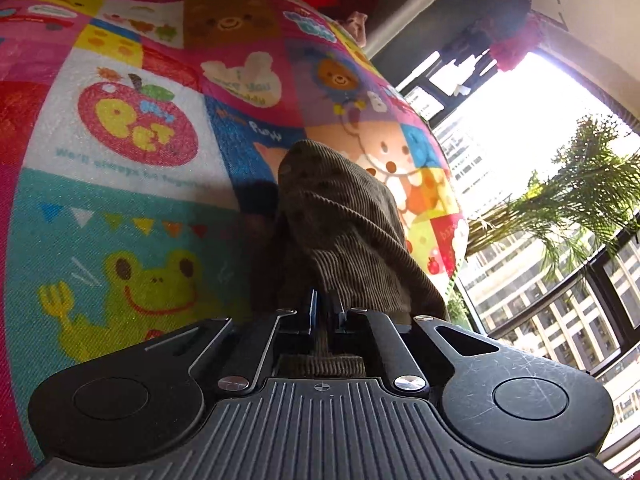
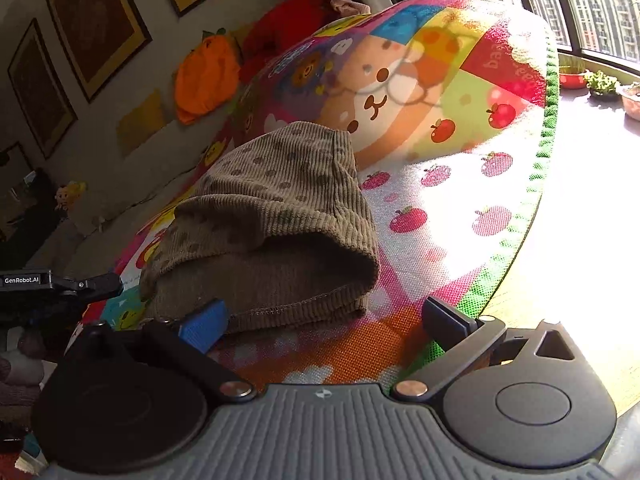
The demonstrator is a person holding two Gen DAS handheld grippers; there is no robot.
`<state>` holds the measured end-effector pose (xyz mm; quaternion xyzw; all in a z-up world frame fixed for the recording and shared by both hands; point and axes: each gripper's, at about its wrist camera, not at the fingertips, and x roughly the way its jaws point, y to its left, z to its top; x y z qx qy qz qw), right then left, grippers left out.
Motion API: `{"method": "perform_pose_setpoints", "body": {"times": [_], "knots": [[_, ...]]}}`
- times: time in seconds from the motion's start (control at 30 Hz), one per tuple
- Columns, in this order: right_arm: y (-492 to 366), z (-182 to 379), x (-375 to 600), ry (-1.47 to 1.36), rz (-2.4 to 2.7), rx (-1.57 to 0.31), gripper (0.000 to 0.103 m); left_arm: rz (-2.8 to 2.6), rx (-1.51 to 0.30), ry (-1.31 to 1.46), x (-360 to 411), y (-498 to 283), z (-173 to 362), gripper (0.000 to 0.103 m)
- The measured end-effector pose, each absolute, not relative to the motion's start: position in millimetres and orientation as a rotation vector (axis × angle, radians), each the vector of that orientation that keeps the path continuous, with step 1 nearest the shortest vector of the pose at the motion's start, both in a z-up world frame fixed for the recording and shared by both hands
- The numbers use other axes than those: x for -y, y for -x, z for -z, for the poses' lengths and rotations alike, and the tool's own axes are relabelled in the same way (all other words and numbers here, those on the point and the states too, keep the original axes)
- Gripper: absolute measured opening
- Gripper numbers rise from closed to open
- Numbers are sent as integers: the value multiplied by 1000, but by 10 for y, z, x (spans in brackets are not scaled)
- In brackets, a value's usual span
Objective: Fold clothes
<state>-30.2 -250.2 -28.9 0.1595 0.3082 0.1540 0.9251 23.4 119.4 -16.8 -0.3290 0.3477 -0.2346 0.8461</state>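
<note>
A brown corduroy garment (image 2: 276, 216), dotted with darker spots, is lying folded over on a bright patchwork play mat (image 2: 460, 200) printed with apples, bears and a frog, near the mat's green-fringed edge. The left gripper (image 1: 325, 312) is clamping an edge of this garment: its jaws are standing nearly together with the ribbed cloth pinched between them, and the fabric is rising from the fingers in a peaked fold. In the right wrist view that same gripper is showing only as a black body at the left edge, beside the garment's hem. The right gripper (image 2: 320, 320) is resting released, its jaws spread wide, the blue pad (image 2: 204, 326) lying just at the garment's stitched hem and the other finger sitting apart over the mat's orange patch, with nothing pinched between them. On the sunlit window ledge, a red pot (image 2: 573, 78) and a neighbouring pot (image 2: 604, 86) are each holding small green plants.
</note>
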Motion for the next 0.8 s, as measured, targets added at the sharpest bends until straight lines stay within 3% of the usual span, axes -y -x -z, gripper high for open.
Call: {"method": "perform_pose_setpoints", "body": {"times": [0.03, 0.1, 0.27, 0.3, 0.37, 0.4, 0.43, 0.6, 0.8], "knots": [[305, 290, 2471, -311, -307, -631, 103, 490, -743, 718, -1183, -253, 203, 38], [312, 292, 2409, -278, -291, -628, 103, 481, -761, 765, -1160, -290, 273, 55], [330, 298, 2354, -221, -289, -626, 103, 498, -782, 871, -1047, -488, 380, 69], [340, 304, 2346, -209, -290, -623, 103, 499, -778, 874, -1015, -523, 377, 67], [353, 315, 2307, -178, -284, -616, 103, 483, -759, 831, -949, -544, 320, 49], [359, 321, 2284, -161, -279, -613, 103, 489, -735, 792, -927, -516, 262, 18], [366, 327, 2262, -144, -275, -610, 103, 499, -708, 751, -909, -478, 198, 6], [387, 344, 2223, -112, -268, -598, 103, 515, -651, 633, -934, -272, -13, 4], [368, 305, 2230, -96, -292, -621, 103, 428, -760, 603, -1033, -201, 277, 5]]}}
